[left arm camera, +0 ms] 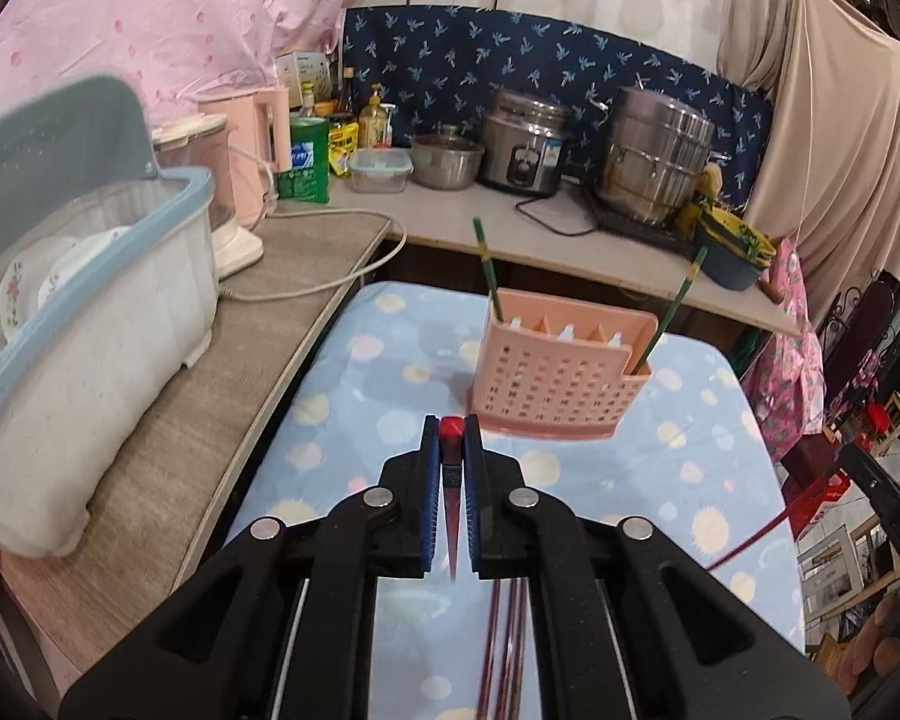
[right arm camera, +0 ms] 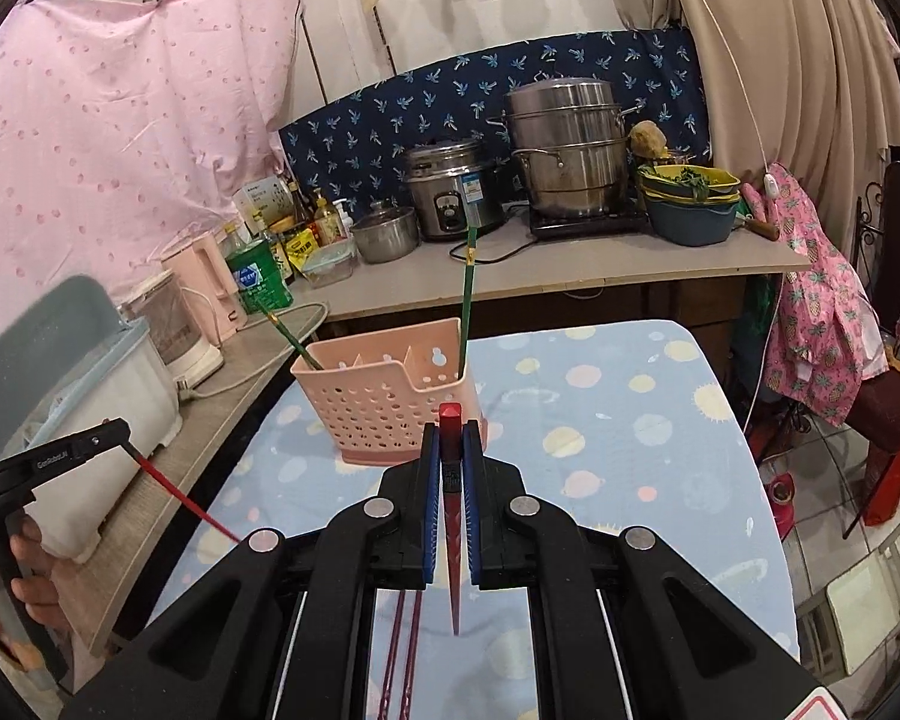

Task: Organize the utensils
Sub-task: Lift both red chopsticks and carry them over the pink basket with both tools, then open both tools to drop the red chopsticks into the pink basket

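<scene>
Left hand-held gripper [left arm camera: 452, 438]: pads pinching red chopstick [left arm camera: 451, 480], square butt poking out ahead, tip trailing back under.
Right hand-held gripper [right arm camera: 451, 435]: same, clamped on second red chopstick [right arm camera: 452, 480].
Handling: light, stiff, glossy tapered sticks, likely slippery; grip near thick square end.
Caddy [left arm camera: 555, 375]: pink perforated plastic, divided slots, just ahead of both grippers on dotted blue cloth [left arm camera: 390, 360].
Green chopsticks [left arm camera: 489, 267]: already leaning in end slots.
Spare red sticks [left arm camera: 504, 648]: below gripper, blurred.
</scene>
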Available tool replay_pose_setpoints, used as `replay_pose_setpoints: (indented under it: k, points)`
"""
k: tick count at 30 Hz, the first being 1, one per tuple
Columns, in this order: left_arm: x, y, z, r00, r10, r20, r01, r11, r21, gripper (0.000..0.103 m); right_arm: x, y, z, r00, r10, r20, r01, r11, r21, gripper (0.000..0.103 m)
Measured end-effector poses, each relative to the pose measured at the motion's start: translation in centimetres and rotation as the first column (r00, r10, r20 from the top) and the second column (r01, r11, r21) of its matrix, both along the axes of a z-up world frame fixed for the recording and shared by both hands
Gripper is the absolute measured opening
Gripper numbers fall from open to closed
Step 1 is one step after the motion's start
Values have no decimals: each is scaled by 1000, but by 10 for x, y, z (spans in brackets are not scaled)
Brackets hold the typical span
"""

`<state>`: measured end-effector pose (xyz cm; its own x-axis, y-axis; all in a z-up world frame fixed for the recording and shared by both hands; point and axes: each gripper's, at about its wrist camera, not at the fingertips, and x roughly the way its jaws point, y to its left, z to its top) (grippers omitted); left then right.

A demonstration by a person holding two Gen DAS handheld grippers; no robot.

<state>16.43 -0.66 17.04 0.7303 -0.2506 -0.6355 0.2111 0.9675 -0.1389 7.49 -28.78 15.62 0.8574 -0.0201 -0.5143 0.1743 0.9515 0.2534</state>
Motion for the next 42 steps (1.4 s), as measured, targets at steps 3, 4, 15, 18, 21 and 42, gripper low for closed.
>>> replay_pose_setpoints:
  k: [3, 4, 15, 18, 21, 42]
  points:
    - [8, -6, 16, 1000, -11, 19, 11, 1000, -22, 7, 8, -2, 13, 1000, 2, 24, -2, 1000, 9, 7]
    - [10, -8, 22, 1000, -13, 28, 14, 1000, -27, 7, 11, -3, 18, 999, 2, 34, -3, 1000, 9, 7]
    - [49, -35, 102, 985, -7, 175, 29, 992, -123, 7, 66, -12, 91, 977, -5, 213, -2, 999, 34, 7]
    - [63, -46, 119, 976, -4, 219, 37, 989, -146, 7, 87, -12, 105, 968, -7, 253, -3, 999, 41, 7]
    - [78, -62, 129, 967, -4, 256, 44, 988, -150, 7, 108, -13, 113, 963, -4, 271, -10, 999, 50, 7]
    - [156, -93, 31, 995, -22, 95, 34, 992, -119, 7, 207, 2, 24, 995, 66, 76, -70, 996, 51, 7]
